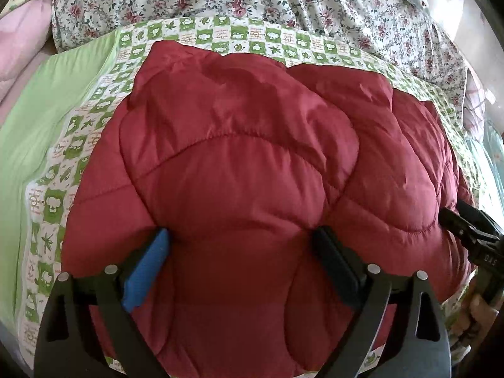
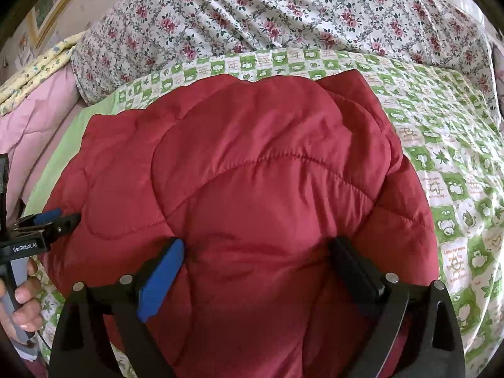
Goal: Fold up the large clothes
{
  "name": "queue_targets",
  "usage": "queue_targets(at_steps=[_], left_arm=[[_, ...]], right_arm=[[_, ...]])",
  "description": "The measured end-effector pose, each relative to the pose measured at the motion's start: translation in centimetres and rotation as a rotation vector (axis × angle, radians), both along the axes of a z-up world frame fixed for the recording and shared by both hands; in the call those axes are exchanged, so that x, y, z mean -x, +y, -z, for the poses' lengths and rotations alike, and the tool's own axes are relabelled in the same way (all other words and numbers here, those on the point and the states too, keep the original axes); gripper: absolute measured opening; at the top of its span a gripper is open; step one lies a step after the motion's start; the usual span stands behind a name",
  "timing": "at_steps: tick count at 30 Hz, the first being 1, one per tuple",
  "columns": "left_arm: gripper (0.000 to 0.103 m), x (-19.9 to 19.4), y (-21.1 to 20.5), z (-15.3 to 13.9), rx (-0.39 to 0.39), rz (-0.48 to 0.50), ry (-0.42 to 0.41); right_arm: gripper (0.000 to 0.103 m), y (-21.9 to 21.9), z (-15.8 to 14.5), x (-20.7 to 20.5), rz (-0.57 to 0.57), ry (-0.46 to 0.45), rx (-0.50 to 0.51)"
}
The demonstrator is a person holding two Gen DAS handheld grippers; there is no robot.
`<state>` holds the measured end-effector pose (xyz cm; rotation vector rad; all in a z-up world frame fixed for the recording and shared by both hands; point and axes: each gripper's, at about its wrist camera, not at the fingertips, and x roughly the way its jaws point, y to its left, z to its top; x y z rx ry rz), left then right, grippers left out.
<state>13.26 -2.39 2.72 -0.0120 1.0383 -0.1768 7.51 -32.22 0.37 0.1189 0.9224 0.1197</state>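
A red quilted puffer jacket (image 1: 245, 163) lies in a folded bundle on a green-and-white patterned sheet (image 1: 78, 145); it also fills the right wrist view (image 2: 258, 173). My left gripper (image 1: 242, 239) is open, its blue and black fingers pressed against the near part of the jacket with fabric bulging between them. My right gripper (image 2: 258, 249) is open the same way on the jacket's near right part. The right gripper shows at the right edge of the left wrist view (image 1: 466, 223). The left gripper shows at the left edge of the right wrist view (image 2: 50, 223).
A floral quilt (image 1: 283, 3) is heaped behind the sheet. Pink bedding (image 2: 34, 116) lies at the far left. The patterned sheet (image 2: 447, 163) spreads to the right of the jacket. A hand (image 2: 25, 302) holds the left gripper's handle.
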Motion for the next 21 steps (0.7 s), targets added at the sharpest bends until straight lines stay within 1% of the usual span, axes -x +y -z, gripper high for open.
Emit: queue_targets(at_steps=[3, 5, 8, 10, 11, 13, 16, 21], left_arm=[[0.094, 0.0, 0.0, 0.0, -0.001, 0.000, 0.000], [0.094, -0.1, 0.0, 0.0, -0.003, 0.001, 0.004], [0.094, -0.1, 0.0, 0.0, -0.004, 0.000, 0.005], [0.095, -0.2, 0.0, 0.0, -0.007, -0.001, 0.004], [0.095, -0.3, 0.0, 0.0, -0.009, 0.000, 0.005], [0.095, -0.1, -0.1, 0.1, -0.009, 0.000, 0.005], [0.095, -0.3, -0.1, 0.1, -0.009, 0.003, 0.008], [0.100, -1.3, -0.3, 0.3, 0.006, 0.010, 0.023]], right_arm=[[0.097, -0.1, -0.1, 0.0, 0.000, -0.001, -0.003], [0.096, -0.1, -0.7, 0.1, 0.009, -0.005, -0.007], [0.093, 0.1, -2.6, 1.1, 0.014, -0.062, -0.009], [0.093, 0.5, -3.1, 1.1, 0.007, -0.074, 0.013], [0.093, 0.6, -2.9, 0.8, 0.001, -0.061, 0.018], [0.095, 0.5, -1.3, -0.4, 0.002, 0.004, 0.026], [0.099, 0.2, -0.1, -1.1, -0.005, 0.004, 0.013], [0.100, 0.2, 0.1, -1.2, -0.005, 0.010, 0.006]])
